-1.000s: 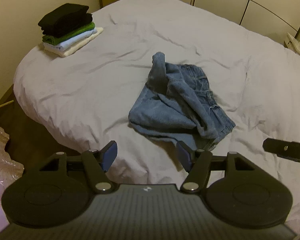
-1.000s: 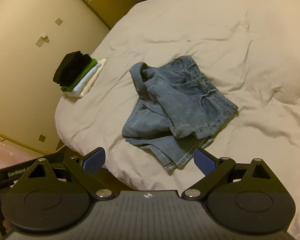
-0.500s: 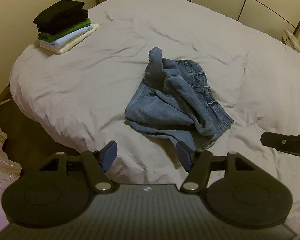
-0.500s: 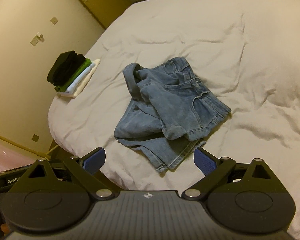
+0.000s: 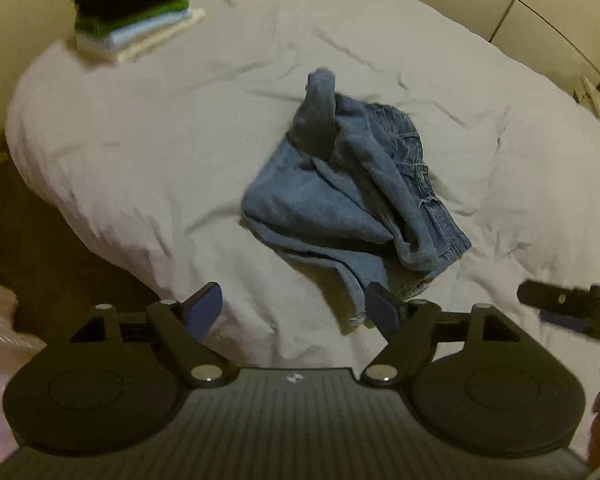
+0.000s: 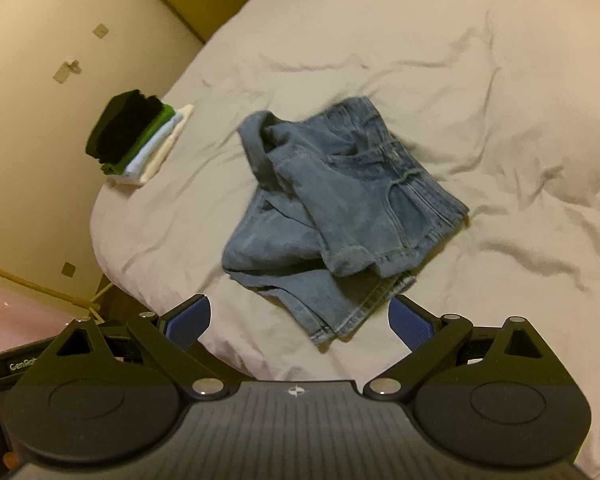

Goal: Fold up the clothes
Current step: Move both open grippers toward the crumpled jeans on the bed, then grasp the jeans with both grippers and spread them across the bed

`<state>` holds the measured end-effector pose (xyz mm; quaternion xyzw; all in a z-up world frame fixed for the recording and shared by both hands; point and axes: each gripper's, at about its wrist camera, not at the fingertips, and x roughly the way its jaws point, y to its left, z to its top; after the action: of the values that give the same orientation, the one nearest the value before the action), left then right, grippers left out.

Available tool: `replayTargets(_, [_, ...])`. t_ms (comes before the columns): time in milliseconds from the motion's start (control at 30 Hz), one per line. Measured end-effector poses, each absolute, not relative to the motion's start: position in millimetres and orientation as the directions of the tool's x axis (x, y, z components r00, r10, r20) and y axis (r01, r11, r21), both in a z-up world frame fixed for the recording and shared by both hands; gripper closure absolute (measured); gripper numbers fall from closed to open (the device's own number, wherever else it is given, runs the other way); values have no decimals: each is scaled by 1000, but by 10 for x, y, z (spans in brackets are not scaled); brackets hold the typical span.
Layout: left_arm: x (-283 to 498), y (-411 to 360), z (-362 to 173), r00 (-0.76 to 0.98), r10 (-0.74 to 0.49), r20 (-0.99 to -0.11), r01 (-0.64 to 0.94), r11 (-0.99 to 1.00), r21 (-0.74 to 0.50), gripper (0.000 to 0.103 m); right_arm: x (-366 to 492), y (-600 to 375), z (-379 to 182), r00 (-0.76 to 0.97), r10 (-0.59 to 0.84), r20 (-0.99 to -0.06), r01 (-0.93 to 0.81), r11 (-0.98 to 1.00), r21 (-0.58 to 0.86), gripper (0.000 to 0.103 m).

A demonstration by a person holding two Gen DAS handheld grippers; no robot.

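Note:
A crumpled pair of blue denim shorts [image 5: 352, 192] [image 6: 340, 216] lies in a heap on the white bed [image 5: 140, 152] [image 6: 480, 100], one leg bunched up at the far side. My left gripper [image 5: 296, 308] hovers open just short of the shorts' near hem, holding nothing. My right gripper [image 6: 300, 320] is open too, its blue pads either side of the near hem, a little above the bed. The right gripper's black finger [image 5: 560, 300] shows at the right edge of the left wrist view.
A stack of folded clothes [image 5: 132, 12] [image 6: 136, 140], black on top, then green, pale blue and cream, sits at the bed's far left corner. The bed edge drops to a dark floor [image 5: 40, 240] on the left. Wardrobe doors [image 5: 520, 8] stand beyond the bed.
Both grippers have drawn slightly back and up from the shorts, so the heap sits a bit farther off in both views. The shorts themselves have not moved.

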<state>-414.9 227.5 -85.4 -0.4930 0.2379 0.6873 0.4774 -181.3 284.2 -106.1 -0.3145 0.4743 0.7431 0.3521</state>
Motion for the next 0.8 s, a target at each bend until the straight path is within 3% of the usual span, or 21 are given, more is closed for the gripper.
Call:
replayTargets(133, [-4384,2420,-1345,-14,396,-918,-837,-508,-206,19,-1655,2978,-1459,-528,190,-827,-848,-175,501,5])
replayTargets(367, [-4801,2834,-2097,58,344,-937,-744,-611,-271,15,-1280,3266,-2270,-475,161,-865,-864,103,494,4])
replayTargets(533, [-5025,3175,-2494,109,338,-935,-667,-673,-321,8,-1238,3517,-2777,-513,169,-842,-789,294,540,4])
replayTargets(800, [-5321,3647,-3016,132,321,-938,-607,-722,-332,5,-1421,4026,-3292,-496,252,-831,-731,396,556,4])
